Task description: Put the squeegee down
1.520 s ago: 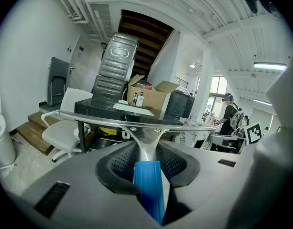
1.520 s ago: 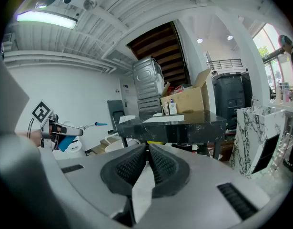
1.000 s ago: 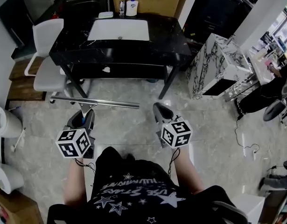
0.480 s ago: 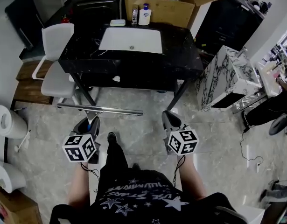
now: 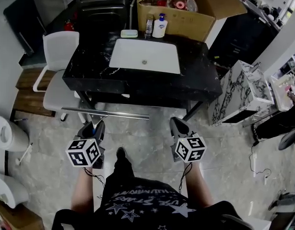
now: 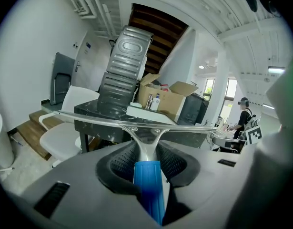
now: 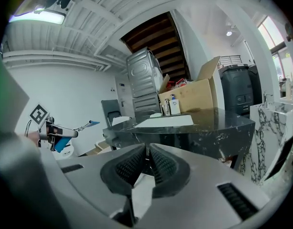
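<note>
Head view: squeegee blade lies crosswise, tabletop straight ahead beyond it.
Left gripper: fingers grasp its blue handle.
Right gripper: fingers clenched, empty.

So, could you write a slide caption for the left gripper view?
Left gripper holding a squeegee by its blue handle, blade level, facing a black table and a cardboard box.
</note>
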Action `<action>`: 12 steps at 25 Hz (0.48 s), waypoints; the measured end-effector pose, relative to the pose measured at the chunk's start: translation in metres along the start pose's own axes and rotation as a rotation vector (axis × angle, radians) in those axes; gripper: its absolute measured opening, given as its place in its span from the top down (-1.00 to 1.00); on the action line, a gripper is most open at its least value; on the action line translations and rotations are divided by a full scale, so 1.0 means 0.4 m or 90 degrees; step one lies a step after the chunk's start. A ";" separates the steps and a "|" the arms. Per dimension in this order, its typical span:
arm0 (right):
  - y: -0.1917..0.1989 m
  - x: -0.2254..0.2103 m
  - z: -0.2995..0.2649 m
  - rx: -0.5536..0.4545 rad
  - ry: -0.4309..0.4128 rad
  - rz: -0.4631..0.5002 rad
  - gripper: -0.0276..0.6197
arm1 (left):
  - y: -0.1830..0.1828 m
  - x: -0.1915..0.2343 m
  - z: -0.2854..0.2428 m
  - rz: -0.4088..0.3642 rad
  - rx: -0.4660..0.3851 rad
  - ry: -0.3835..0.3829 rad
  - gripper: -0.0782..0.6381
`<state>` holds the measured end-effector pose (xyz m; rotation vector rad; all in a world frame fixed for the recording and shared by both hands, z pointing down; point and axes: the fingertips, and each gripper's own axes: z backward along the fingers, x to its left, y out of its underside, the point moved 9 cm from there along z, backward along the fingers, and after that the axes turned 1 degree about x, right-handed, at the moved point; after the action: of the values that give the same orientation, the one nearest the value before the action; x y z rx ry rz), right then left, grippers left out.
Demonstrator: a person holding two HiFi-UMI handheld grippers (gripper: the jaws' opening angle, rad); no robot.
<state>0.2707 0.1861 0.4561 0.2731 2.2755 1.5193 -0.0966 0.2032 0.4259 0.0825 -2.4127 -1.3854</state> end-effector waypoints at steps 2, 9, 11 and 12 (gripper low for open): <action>-0.032 0.007 -0.073 -0.001 0.009 -0.004 0.74 | -0.045 0.051 -0.047 -0.001 0.002 0.001 0.39; -0.138 0.066 -0.297 -0.002 0.020 0.005 0.74 | -0.185 0.225 -0.168 -0.004 0.001 0.012 0.39; -0.166 0.087 -0.352 0.000 0.019 0.013 0.74 | -0.217 0.271 -0.193 0.001 -0.002 0.015 0.39; -0.180 0.098 -0.379 -0.001 0.019 0.017 0.74 | -0.233 0.293 -0.204 0.002 -0.003 0.016 0.39</action>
<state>0.1753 0.0446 0.4327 0.2825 2.3031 1.5480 -0.1907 0.0612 0.4167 0.0949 -2.3874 -1.3809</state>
